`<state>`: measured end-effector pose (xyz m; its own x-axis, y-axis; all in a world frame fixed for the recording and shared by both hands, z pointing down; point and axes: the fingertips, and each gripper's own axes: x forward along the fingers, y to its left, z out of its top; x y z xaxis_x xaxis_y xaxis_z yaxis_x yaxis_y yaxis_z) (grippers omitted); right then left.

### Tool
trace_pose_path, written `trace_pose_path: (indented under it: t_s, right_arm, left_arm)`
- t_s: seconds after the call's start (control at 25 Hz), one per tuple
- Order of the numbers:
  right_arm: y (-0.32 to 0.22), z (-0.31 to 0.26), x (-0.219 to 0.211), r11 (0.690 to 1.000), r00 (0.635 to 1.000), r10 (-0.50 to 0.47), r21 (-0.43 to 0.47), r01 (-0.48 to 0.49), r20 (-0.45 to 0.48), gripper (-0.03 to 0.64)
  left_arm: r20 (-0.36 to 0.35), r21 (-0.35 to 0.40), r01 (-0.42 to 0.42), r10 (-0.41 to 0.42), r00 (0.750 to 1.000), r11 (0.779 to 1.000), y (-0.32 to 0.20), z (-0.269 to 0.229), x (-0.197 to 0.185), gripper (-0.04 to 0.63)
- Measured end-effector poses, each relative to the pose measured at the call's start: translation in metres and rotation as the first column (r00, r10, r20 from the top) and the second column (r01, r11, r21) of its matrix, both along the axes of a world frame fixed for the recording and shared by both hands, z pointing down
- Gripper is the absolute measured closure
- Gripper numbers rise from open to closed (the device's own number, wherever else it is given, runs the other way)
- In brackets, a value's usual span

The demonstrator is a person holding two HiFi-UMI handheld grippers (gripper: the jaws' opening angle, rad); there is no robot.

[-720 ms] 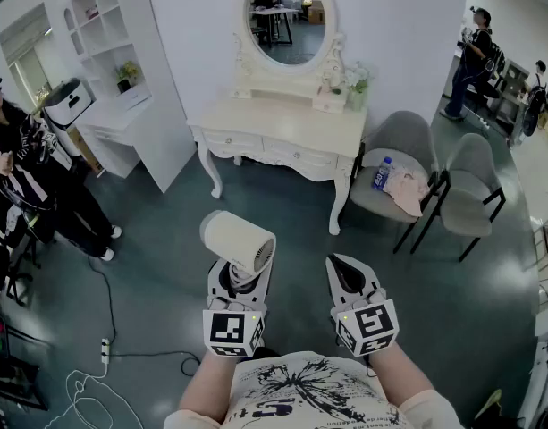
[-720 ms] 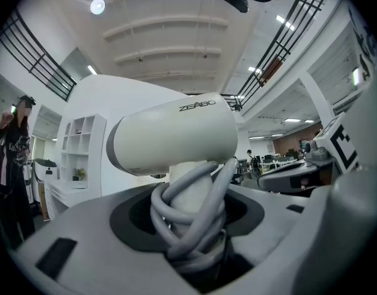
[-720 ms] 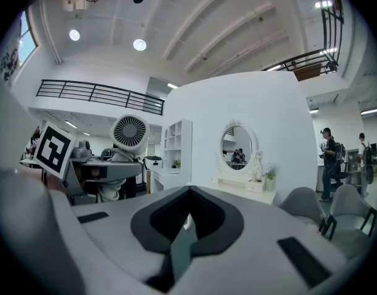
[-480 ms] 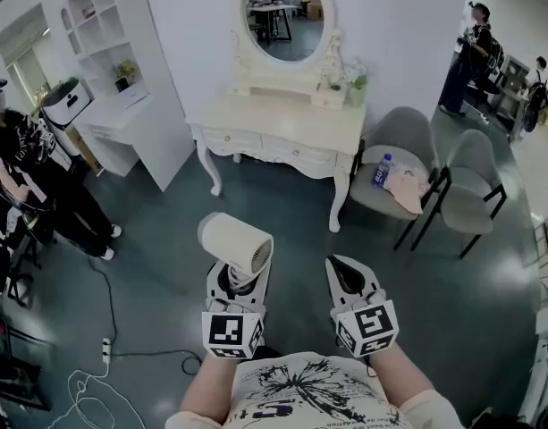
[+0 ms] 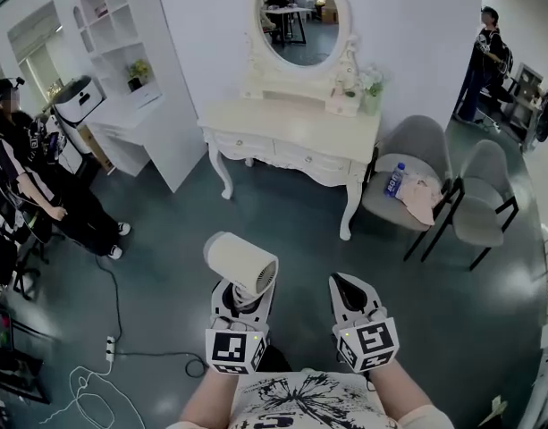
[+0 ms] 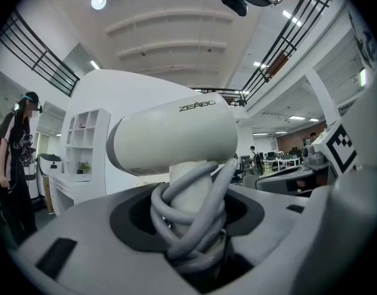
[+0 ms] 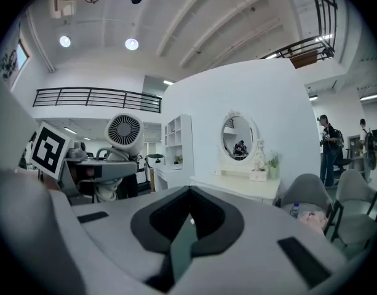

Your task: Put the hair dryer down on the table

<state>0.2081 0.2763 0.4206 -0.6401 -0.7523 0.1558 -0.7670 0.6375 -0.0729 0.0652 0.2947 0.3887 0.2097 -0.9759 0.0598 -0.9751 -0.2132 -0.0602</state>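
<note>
A cream hair dryer stands upright in my left gripper, nozzle end toward the lower right of the head view. In the left gripper view the jaws are shut on the dryer's handle, which has a grey cord wound round it. My right gripper hangs beside it, shut, with nothing between its jaws; from there the dryer shows at the left. The white vanity table with an oval mirror stands ahead, well apart from both grippers.
Two grey chairs stand right of the table, one with a water bottle and a cloth. White shelves are at the left. A person stands far left, others at the back right. Cables and a power strip lie on the floor.
The head view has shifted a little, so both grippers and the dryer sit slightly lower in it. The grip on the dryer is unchanged. The person at the left has moved.
</note>
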Motion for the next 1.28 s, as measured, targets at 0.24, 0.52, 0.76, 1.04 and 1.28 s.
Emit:
trace_pose_path:
  t_s: [0.24, 0.52, 0.76, 1.04, 1.28]
  right_arm:
    - [-0.021, 0.006, -0.034, 1.0, 1.0, -0.021, -0.014, 0.021, 0.001, 0.6]
    - [-0.084, 0.009, -0.105, 1.0, 0.999, 0.018, 0.009, -0.017, -0.031, 0.6]
    - [-0.158, 0.011, -0.177, 0.997, 0.996, 0.079, -0.001, -0.079, -0.038, 0.6]
    - [-0.228, 0.01, -0.249, 0.992, 0.991, 0.121, -0.021, -0.122, -0.059, 0.6]
    - [-0.277, 0.014, -0.279, 0.99, 0.988, 0.132, -0.04, -0.135, -0.085, 0.6]
  left_arm:
    - [-0.018, 0.029, 0.001, -0.001, 1.0, 1.0, -0.016, -0.001, -0.032, 0.354]
    - [-0.024, 0.043, -0.062, 0.063, 0.998, 0.997, -0.082, 0.005, -0.101, 0.354]
    - [-0.03, 0.047, -0.116, 0.118, 0.993, 0.992, -0.16, 0.005, -0.181, 0.354]
    - [-0.038, 0.025, -0.167, 0.168, 0.985, 0.986, -0.239, 0.003, -0.26, 0.354]
    - [-0.081, 0.003, -0.178, 0.178, 0.981, 0.984, -0.295, 0.011, -0.293, 0.354]
